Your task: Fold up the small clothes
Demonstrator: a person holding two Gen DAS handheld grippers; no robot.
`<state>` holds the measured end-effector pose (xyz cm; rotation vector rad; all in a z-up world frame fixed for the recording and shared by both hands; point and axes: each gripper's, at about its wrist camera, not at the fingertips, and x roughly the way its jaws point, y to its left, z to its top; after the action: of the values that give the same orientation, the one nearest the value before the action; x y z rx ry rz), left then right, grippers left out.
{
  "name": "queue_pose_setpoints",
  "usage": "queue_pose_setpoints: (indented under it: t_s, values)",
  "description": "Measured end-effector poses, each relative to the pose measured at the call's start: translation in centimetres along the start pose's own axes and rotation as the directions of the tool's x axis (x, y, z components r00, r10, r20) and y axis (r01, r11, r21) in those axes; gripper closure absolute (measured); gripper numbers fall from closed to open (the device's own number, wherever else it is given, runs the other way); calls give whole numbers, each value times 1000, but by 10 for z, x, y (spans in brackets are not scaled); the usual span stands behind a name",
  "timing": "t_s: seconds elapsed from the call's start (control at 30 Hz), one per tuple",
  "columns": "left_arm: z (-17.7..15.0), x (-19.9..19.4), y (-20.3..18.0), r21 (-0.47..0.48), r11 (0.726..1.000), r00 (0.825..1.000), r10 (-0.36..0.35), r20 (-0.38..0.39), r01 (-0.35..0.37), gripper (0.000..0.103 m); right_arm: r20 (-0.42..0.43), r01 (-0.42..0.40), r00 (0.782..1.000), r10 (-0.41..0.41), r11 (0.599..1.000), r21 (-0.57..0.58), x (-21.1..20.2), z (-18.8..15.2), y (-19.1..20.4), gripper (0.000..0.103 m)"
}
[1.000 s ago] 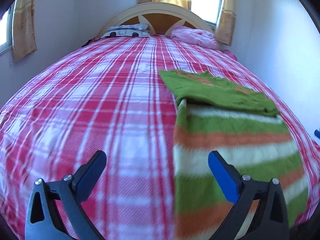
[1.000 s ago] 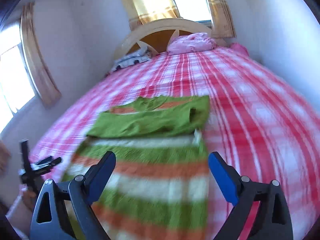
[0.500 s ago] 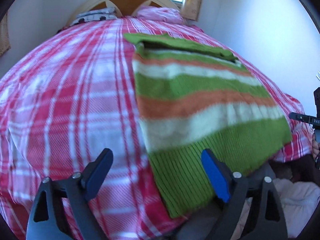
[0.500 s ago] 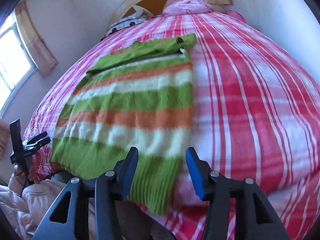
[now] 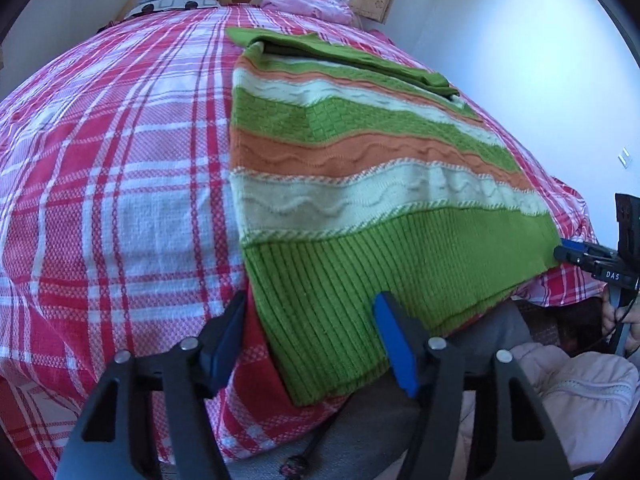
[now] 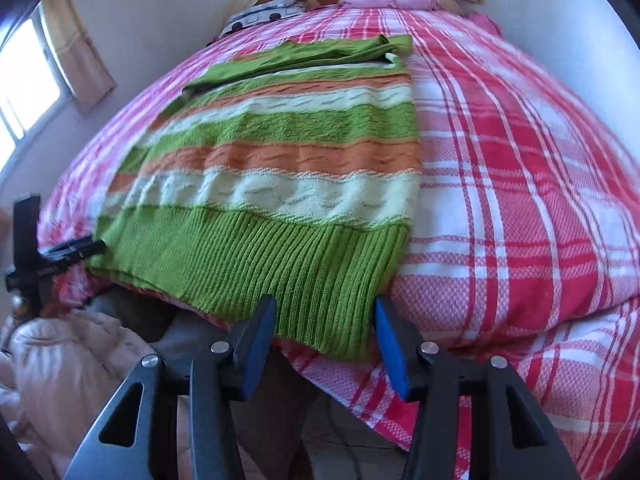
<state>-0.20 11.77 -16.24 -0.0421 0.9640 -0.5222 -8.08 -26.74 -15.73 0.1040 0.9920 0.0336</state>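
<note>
Our left tongs have just been closing, yet both pairs stand apart, each straddling a near corner of the striped sweater without pinching it; our right tongs bracket the ribbed hem. The sweater lies flat on the plaid bed, hem hanging over the edge. Closing too deep, we could catch the bedsheet too; too shallow, and one layer slips.
</note>
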Motion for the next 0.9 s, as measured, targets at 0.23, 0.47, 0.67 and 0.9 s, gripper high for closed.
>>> queue_pose_setpoints:
  t_s: [0.23, 0.47, 0.67, 0.9]
  values:
    - [-2, -4, 10, -38, 999, 1000, 6, 9, -6, 91, -12, -13, 1000, 14, 999, 49, -1, 0, -13, 94]
    - [14, -21, 18, -96, 993, 998, -59, 32, 62, 96, 44, -198, 980, 193, 962, 186, -13, 10, -32, 97]
    - [63, -40, 6, -62, 990, 985, -122, 119, 130, 97, 184, -382, 921, 344, 889, 253, -27, 53, -47, 97]
    - [102, -36, 5, 44, 999, 988, -16, 156, 9, 97, 173, -372, 925, 339, 901, 222, -5, 97, -39, 98]
